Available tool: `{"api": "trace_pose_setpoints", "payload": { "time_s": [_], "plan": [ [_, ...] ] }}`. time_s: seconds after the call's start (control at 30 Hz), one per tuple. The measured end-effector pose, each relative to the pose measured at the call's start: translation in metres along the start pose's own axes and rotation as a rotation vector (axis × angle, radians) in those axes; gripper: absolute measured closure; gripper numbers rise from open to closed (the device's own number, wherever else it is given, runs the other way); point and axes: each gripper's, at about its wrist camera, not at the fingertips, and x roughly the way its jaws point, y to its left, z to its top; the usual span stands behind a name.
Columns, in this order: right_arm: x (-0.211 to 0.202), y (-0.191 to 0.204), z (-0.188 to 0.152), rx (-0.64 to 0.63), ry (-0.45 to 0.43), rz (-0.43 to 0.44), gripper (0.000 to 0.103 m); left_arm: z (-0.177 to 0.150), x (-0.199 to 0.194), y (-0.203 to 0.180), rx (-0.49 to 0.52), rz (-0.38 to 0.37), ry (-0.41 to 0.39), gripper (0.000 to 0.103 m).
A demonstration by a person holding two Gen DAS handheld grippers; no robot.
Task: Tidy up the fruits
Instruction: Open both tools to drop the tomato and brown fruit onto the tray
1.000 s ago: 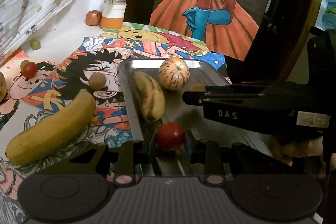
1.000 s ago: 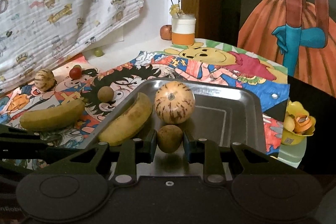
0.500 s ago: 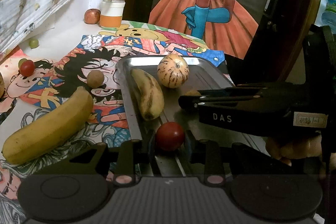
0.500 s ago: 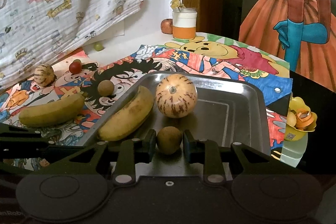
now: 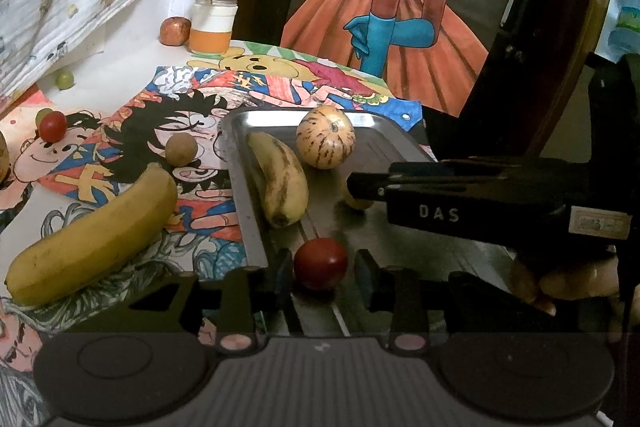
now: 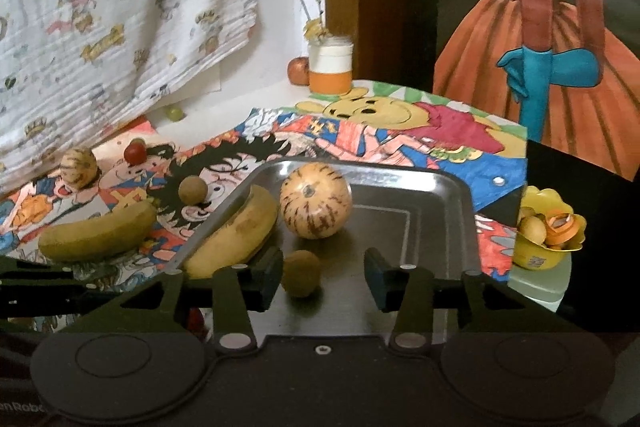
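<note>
A steel tray (image 5: pixel 372 147) (image 6: pixel 436 219) holds a spotted banana (image 5: pixel 280 179) (image 6: pixel 236 235) and a striped round melon (image 5: pixel 325 137) (image 6: pixel 315 201). My left gripper (image 5: pixel 322 269) is open, a red tomato (image 5: pixel 320 263) resting on the tray between its fingers with gaps on both sides. My right gripper (image 6: pixel 320 275) is open wide; a small brown fruit (image 6: pixel 301 273) lies on the tray by its left finger. The right gripper's body (image 5: pixel 480 199) crosses the left wrist view.
On the cartoon cloth lie a yellow banana (image 5: pixel 96 235) (image 6: pixel 96 237), a small brown fruit (image 5: pixel 181 150) (image 6: pixel 192 189), a red tomato (image 5: pixel 53 126) (image 6: pixel 134 153) and a second striped melon (image 6: pixel 79 167). A jar (image 6: pixel 331 67) and apple (image 6: pixel 299 70) stand at the back. A yellow cup (image 6: pixel 548 233) sits right.
Both grippers have opened. The right one let the brown fruit down onto the tray, and the left one released the tomato onto the tray.
</note>
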Motion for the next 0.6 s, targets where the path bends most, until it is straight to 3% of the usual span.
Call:
{"api": "trace_pose_setpoints", "payload": {
  "time_s": [0.23, 0.6],
  "plan": [
    [-0.022, -0.004, 0.0, 0.027, -0.047, -0.031, 0.038, -0.002, -0.016, -0.004, -0.019, -0.008, -0.034, 0.04],
    [-0.055, 0.009, -0.007, 0.046, -0.097, -0.022, 0.019, -0.014, -0.06, 0.008, -0.094, 0.055, -0.12, 0.02]
  ]
}}
